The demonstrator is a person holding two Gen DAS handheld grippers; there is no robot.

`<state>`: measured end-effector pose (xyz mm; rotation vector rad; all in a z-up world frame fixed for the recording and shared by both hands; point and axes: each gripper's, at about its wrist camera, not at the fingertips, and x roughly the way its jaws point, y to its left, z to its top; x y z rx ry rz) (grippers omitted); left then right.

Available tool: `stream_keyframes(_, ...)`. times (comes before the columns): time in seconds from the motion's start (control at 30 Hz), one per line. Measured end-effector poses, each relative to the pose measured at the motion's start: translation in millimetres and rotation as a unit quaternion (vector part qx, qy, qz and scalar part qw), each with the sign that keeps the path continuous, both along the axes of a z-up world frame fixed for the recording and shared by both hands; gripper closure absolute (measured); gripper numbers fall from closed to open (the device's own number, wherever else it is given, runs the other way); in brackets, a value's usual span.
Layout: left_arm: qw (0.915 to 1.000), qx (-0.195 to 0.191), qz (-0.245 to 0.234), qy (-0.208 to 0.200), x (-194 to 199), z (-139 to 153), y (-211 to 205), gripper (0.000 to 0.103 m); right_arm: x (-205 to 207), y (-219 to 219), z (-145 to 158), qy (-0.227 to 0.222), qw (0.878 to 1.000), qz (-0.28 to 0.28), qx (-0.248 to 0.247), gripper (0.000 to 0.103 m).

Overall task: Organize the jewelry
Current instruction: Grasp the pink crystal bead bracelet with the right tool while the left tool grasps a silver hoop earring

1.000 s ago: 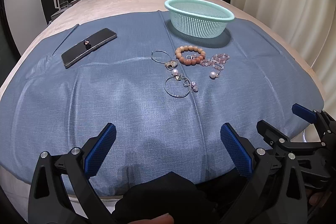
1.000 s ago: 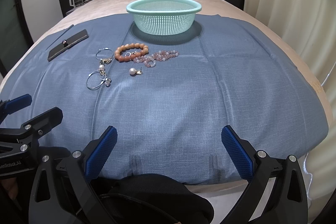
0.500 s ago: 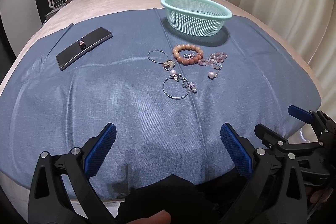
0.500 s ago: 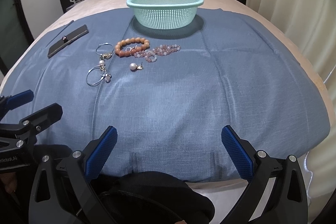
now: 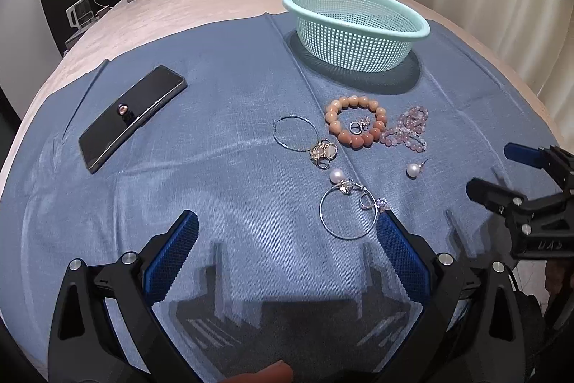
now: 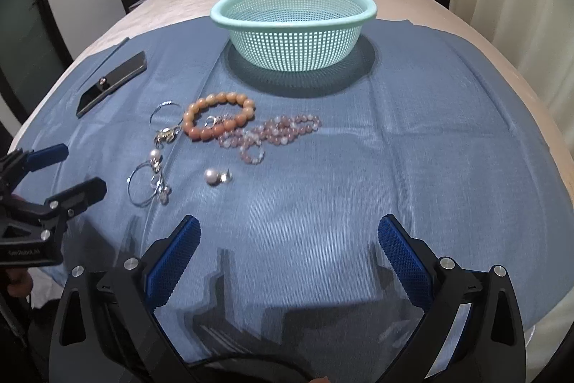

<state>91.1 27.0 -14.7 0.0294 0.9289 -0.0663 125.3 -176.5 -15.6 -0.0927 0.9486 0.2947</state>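
Both claws have been brought forward over the bed, closer to the jewelry. On the blue cloth, a mint basket is set behind the orange bead bracelet. Left claw and right claw are held wide, empty.

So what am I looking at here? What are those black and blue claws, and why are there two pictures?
No robot: a person holds one claw tool per hand, each with a camera looking along its fingers. One picture comes from the left gripper, the other from the right gripper; each also glimpses the other at its edge. Both are open and hold nothing. On the blue cloth lie an orange bead bracelet, a pink bead strand, hoop earrings, pearl pieces, and a phone. A green basket sits behind them.
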Motion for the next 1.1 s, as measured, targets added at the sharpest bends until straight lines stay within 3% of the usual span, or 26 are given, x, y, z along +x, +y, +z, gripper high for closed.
stream_keyframes(0.13,0.9993,-0.018,-0.031,0.010,16,-12,-3,0.006,30,2,-4,0.006,1.000,0.002,0.018,0.008)
stream_keyframes(0.47,0.9952,-0.007,-0.097,-0.011,26,-34,-20,0.006,70,22,-30,0.014,1.000,0.018,-0.005,0.008)
stream_keyframes(0.7,0.9931,-0.008,-0.098,-0.063,12,-44,-18,0.004,63,21,-44,-0.028,0.999,0.021,0.006,0.006)
stream_keyframes(0.83,0.9914,-0.024,-0.109,-0.068,9,-45,-12,0.004,63,18,-44,-0.029,0.999,0.023,0.015,0.006)
stream_keyframes(1.0,0.9908,-0.005,-0.111,-0.077,-1,-44,-17,0.004,62,17,-42,-0.036,0.999,0.024,0.014,0.009)
stream_keyframes(1.03,0.9911,-0.005,-0.112,-0.072,0,-45,-17,0.006,62,17,-41,-0.037,0.999,0.024,0.016,0.012)
stream_keyframes(1.1,0.9907,-0.002,-0.115,-0.072,0,-44,-18,0.012,60,14,-37,-0.046,0.998,0.027,0.018,0.049)
